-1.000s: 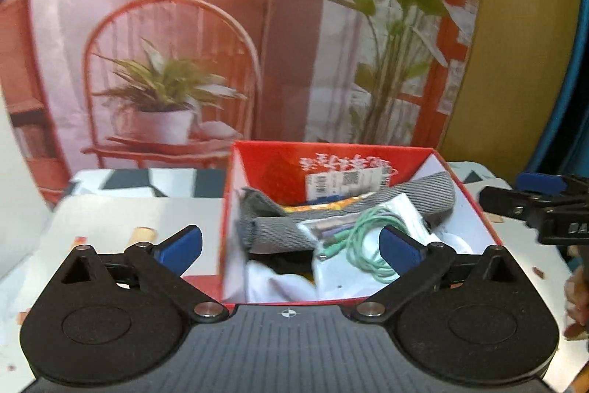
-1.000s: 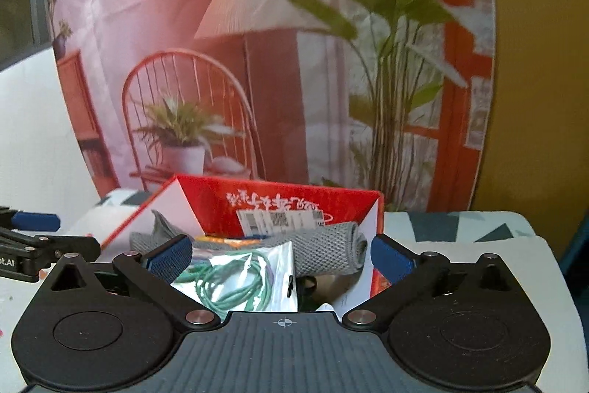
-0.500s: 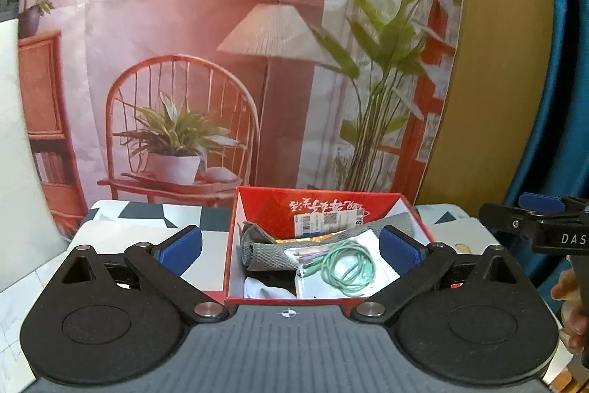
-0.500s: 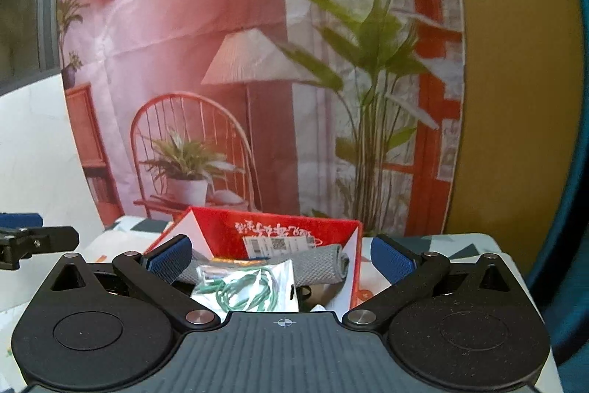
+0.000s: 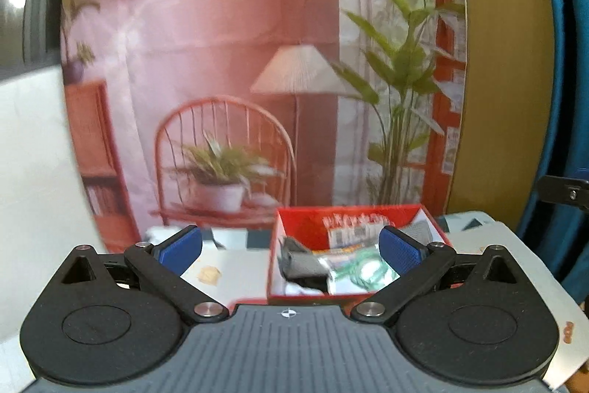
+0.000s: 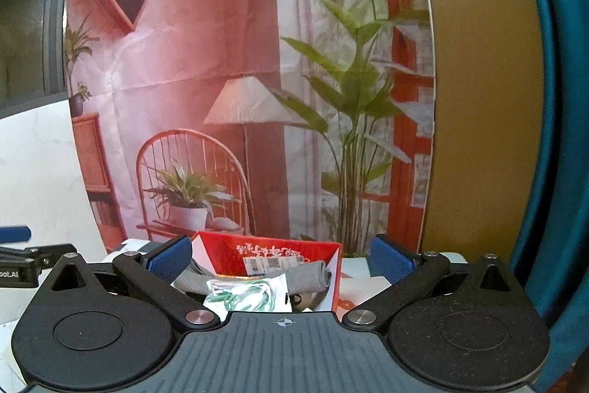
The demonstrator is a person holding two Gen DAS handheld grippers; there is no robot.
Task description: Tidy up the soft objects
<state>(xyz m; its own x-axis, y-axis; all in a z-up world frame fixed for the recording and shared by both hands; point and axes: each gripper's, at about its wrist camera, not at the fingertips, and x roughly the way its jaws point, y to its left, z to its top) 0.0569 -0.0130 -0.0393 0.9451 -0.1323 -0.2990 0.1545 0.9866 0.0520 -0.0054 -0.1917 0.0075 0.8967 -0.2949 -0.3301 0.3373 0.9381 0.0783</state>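
Left gripper [image 5: 291, 251] hangs agape before red box [image 5: 353, 216]

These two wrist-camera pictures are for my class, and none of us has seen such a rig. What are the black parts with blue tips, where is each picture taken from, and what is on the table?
There is no robot here: a person carries a hand-held gripper in each hand. Each picture comes from a fisheye camera on one gripper, looking forward along its jaws. The black parts with blue pads are the left gripper and the right gripper; both stand wide open and hold nothing. Ahead, on a pale table, sits a red cardboard box. Inside lie a rolled grey cloth and a clear packet of green cord. Behind hangs a printed backdrop of a room.
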